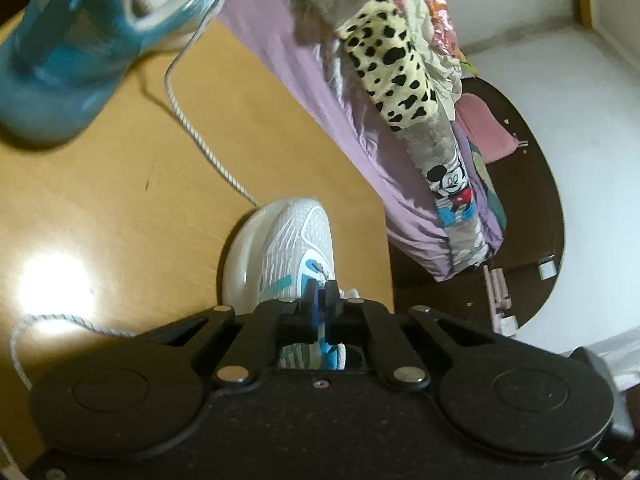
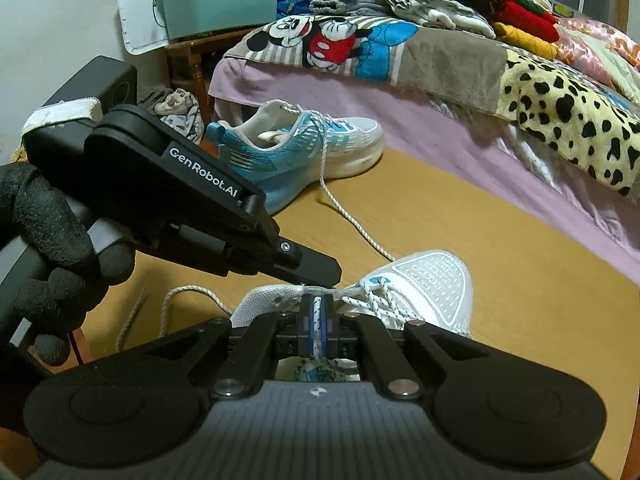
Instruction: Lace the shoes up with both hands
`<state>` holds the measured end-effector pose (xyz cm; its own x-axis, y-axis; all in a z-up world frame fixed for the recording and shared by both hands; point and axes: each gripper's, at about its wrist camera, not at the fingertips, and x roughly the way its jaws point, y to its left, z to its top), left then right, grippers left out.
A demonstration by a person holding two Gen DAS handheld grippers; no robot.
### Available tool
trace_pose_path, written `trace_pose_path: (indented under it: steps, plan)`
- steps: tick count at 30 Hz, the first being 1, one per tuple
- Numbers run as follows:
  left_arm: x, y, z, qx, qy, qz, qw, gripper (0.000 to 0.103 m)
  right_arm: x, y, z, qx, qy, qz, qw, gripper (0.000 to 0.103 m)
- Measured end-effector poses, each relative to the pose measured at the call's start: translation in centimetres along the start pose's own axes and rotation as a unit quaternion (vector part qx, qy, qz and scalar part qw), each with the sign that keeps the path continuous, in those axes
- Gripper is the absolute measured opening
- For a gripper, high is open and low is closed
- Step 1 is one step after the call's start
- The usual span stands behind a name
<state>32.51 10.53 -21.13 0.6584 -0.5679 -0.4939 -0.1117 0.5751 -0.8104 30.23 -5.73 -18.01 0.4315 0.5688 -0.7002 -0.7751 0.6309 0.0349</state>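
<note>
From the left wrist, a tan floor (image 1: 120, 184) runs beside a bed draped in a purple sheet (image 1: 320, 92); the left gripper (image 1: 320, 300) hangs closed over the near white shoe (image 1: 280, 248), whether pinching anything I cannot tell. From the right wrist, the right gripper (image 2: 317, 312) clamps that shoe's white lace (image 2: 317, 322), the second shoe (image 2: 304, 148) lying beyond by the bed.

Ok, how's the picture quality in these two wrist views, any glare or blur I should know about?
Left wrist view: a blown-out glare patch on the wooden floor, and the blue shoe at top left is smeared by blur, while the white shoe reads fairly sharp. Right wrist view: evenly lit and sharp, the lace between the right gripper pads crisp; fisheye bends the bed edge.
</note>
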Motion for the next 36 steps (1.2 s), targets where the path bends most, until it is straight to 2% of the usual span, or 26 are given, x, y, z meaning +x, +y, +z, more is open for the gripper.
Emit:
trace_pose_path:
  steps: [4,6,9,15,21,32,34,35,36]
  plan:
    - [-0.8,-0.4,0.2,0.019,-0.019,0.01,0.9996,0.0,-0.7,0.0,0.2,-0.002,-0.005,-0.002,1.0,0.01]
    - [-1.3,-0.6,0.5,0.027,-0.032,0.01,0.9991,0.0,-1.4,0.0,0.2,-0.007,-0.009,-0.006,1.0,0.034]
    - [-2.3,-0.6,1.1,0.032,-0.051,0.014,0.9981,0.0,-2.4,-0.4,-0.2,-0.015,-0.007,-0.022,1.0,0.035]
    - [-5.1,0.3,2.6,0.034,-0.09,0.032,0.9948,0.0,-4.1,-2.5,-1.4,0.019,-0.01,-0.038,0.999,0.038]
    - [-8.2,1.5,3.8,0.026,-0.127,0.052,0.9902,0.0,-5.0,-3.4,-2.5,0.051,-0.009,-0.028,0.998,0.042]
    - [-12.7,2.6,5.4,0.014,-0.184,0.072,0.9802,0.0,-5.0,-4.1,-3.1,0.109,-0.005,0.001,0.994,0.041]
    - [-13.7,2.9,5.8,0.007,-0.199,0.072,0.9774,0.0,-5.2,-4.4,-3.1,0.121,-0.011,0.006,0.993,0.034]
    - [-14.2,3.0,6.0,0.004,-0.205,0.072,0.976,0.0,-5.3,-4.6,-3.2,0.126,-0.013,0.012,0.992,0.021]
    - [-14.7,3.1,6.2,0.001,-0.212,0.072,0.9746,0.0,-5.4,-4.7,-3.2,0.133,-0.016,0.021,0.991,0.014]
